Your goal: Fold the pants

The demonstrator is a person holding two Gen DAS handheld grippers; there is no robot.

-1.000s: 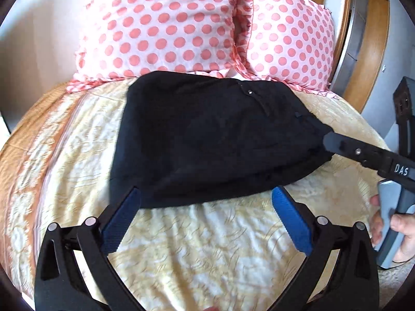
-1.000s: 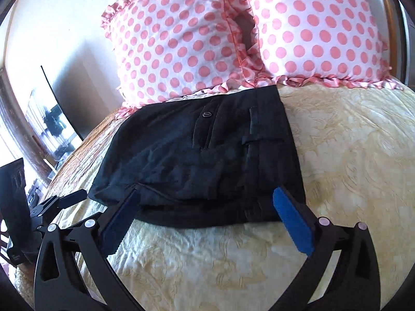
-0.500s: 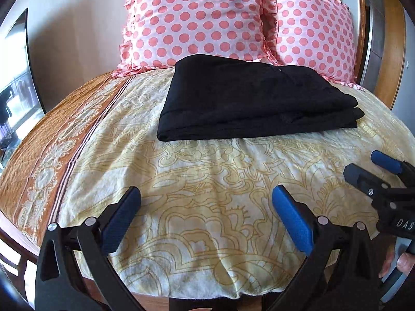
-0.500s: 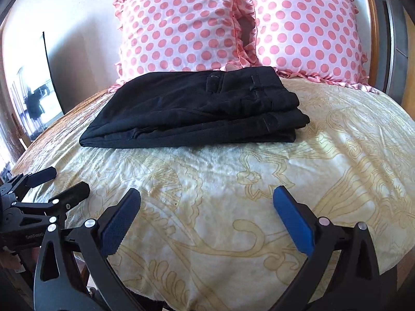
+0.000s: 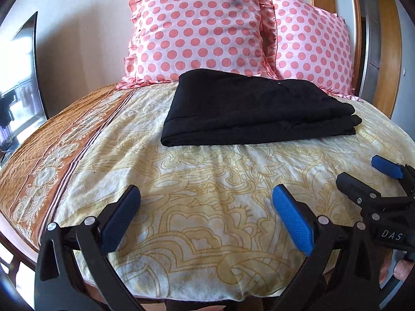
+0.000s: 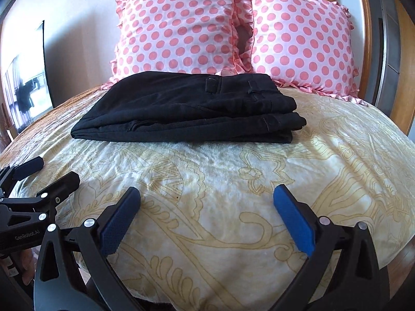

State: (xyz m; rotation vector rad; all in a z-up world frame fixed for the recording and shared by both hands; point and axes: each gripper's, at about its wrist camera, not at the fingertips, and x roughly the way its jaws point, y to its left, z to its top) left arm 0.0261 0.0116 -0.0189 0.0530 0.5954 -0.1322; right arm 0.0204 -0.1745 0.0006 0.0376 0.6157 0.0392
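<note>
The black fabric pants (image 5: 256, 108) lie folded into a compact stack of layers on the cream bedspread with gold scroll pattern (image 5: 207, 194), at 12 o'clock from both grippers and just in front of the pillows. Judged from this layout, folding is essentially complete and the step in hand is withdrawal and inspection.

Procedure for this step:
- Hold the left gripper with black arms and blue pads (image 5: 207, 215) and the right gripper of the same build (image 6: 207, 215) clear of the stack. Both stand with jaws spread wide and nothing between the pads, well apart from the cloth.
- Check the near edge of the stack. In the right wrist view the layers at 2 o'clock step out unevenly; a light tuck there would likely square the edge.
- Avoid dragging the bedspread, which would probably shift the stack.

Count:
- Pants: one.
- Pink pillows with coral polka dots and frilled edges (image 6: 233, 26): two, side by side at 12 o'clock.
- Grippers: two.
- Bedspread: one, with an orange-brown border band (image 5: 64, 140) at 9 o'clock.
</note>
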